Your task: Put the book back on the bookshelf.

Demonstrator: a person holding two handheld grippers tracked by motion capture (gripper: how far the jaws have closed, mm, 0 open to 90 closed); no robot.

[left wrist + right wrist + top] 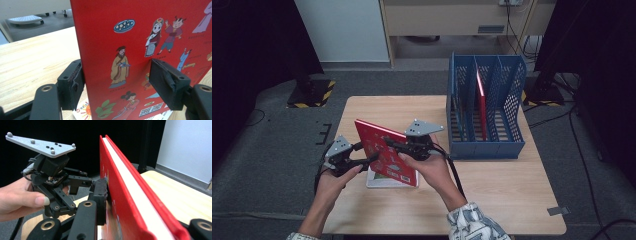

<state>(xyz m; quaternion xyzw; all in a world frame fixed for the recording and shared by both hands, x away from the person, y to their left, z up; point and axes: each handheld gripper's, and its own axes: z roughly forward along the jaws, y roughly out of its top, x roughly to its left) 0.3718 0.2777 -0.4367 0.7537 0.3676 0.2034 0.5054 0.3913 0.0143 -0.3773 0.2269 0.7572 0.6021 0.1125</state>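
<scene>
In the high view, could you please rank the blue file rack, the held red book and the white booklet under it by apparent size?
Largest to smallest:
1. blue file rack
2. red book
3. white booklet, though the book hides most of it, so its true size is unsure.

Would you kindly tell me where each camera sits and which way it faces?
High view: above the person's side, looking forward and down on the table; both forearms, left gripper and right gripper show.
Left gripper view: rides the left gripper, facing the red book's cover between its fingers.
Right gripper view: rides the right gripper, looking along the book's edge; the left hand shows.
All three share the red book.
</scene>
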